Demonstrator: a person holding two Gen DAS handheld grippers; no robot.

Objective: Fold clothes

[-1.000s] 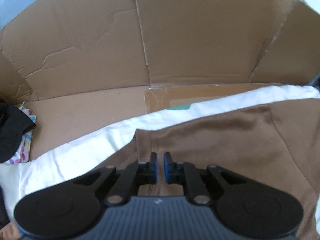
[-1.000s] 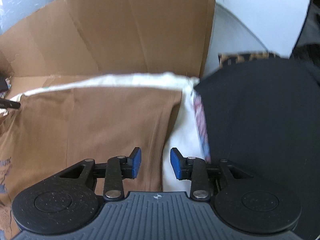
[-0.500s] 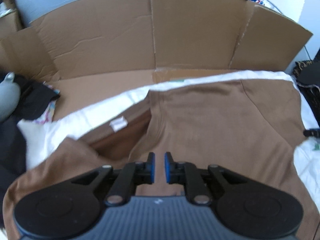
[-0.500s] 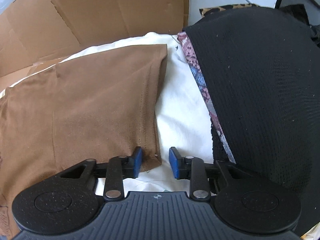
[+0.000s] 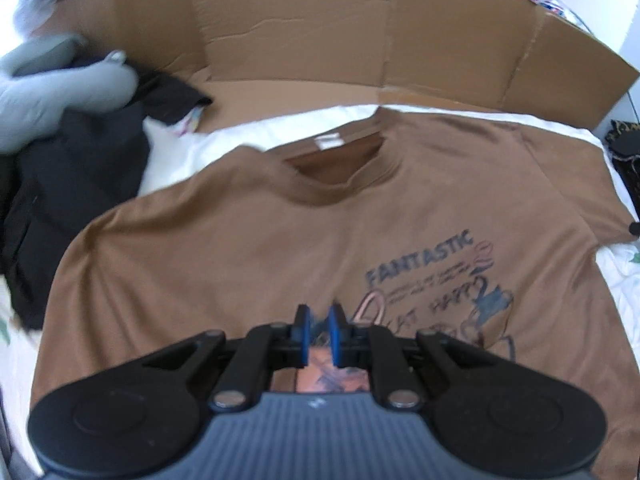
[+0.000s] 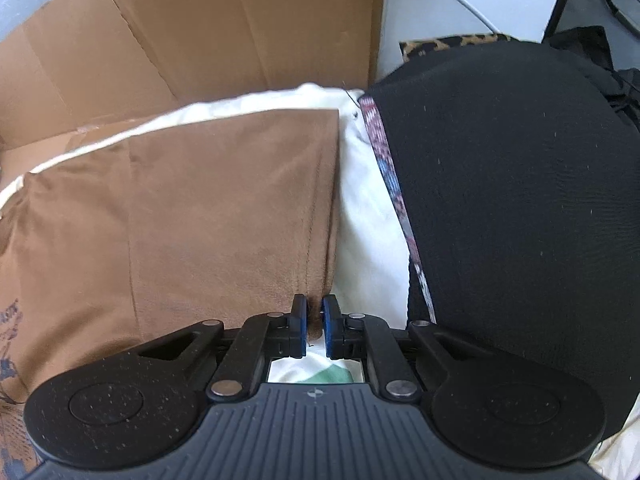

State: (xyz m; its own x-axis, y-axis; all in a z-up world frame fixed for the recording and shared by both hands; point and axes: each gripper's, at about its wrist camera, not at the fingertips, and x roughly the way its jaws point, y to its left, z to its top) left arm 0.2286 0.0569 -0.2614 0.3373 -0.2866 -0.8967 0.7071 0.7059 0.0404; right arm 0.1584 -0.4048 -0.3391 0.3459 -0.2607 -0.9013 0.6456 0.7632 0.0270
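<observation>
**Brown T-shirt spread flat, right gripper closing on its sleeve hem**

Since a second ago the left wrist view has pulled back from the shirt's collar area, so that the whole front of the brown T-shirt (image 5: 248,248) now shows, and the right jaws have narrowed from a wide gap to a slim one at the sleeve edge.

Left wrist view: the brown T-shirt lies face up on a white sheet (image 5: 224,148), neckline towards the far side, with a white label inside the collar and a blue print reading "FANTASTIC" on the chest. The left gripper (image 5: 319,330) hangs over the print with its blue pads almost together; the picture is blurred, and no cloth is seen pinched between them, so it reads as closed on nothing. A flattened cardboard box (image 5: 320,32) stands behind the shirt. At the left lie a pile of black clothes (image 5: 68,168) and a grey stuffed shape (image 5: 60,84).

Right wrist view: the right gripper (image 6: 314,326) sits at the hem of the shirt's sleeve (image 6: 224,208). Its jaws are closing, with the brown hem edge between the pads. White sheet runs just beside the sleeve, and a black knitted garment (image 6: 512,208) with a patterned border lies to the right of it. Cardboard rises behind.
</observation>
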